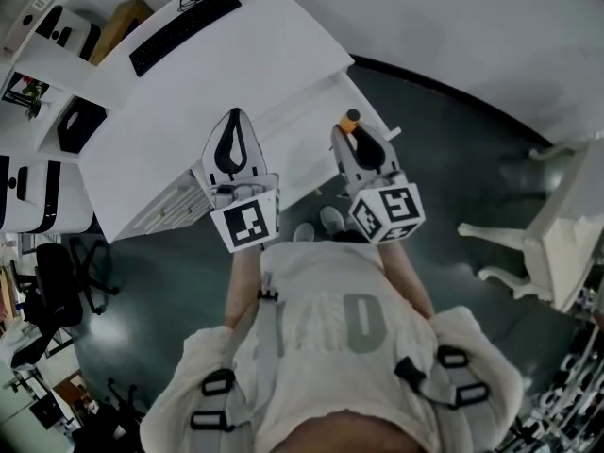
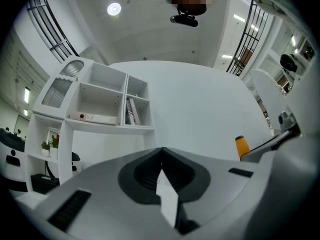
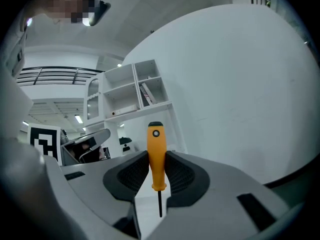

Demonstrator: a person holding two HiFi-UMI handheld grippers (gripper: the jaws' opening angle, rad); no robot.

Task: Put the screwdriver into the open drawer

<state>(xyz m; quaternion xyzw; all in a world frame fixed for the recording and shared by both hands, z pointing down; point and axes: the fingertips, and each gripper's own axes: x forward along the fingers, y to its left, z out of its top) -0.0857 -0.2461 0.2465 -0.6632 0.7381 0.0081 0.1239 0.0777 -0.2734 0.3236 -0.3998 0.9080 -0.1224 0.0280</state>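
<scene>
The screwdriver (image 3: pixel 156 151) has an orange handle and a thin dark shaft. It stands upright between the pads of my right gripper (image 3: pixel 156 159), which is shut on the handle, shaft pointing down. In the head view the orange handle (image 1: pixel 351 119) pokes out of the right gripper (image 1: pixel 343 132) beside the white desk's (image 1: pixel 236 74) near edge. My left gripper (image 1: pixel 234 113) is held alongside it over the desk edge, jaws shut with nothing between them (image 2: pixel 161 151). A white ledge (image 1: pixel 316 107) juts out under the desktop; I cannot tell whether it is the drawer.
A black keyboard (image 1: pixel 184 28) lies far back on the desk. A white shelf unit (image 2: pixel 100 104) with books stands ahead against the wall. A white chair (image 1: pixel 533 243) is at the right, black office chairs (image 1: pixel 57 281) at the left, dark floor below.
</scene>
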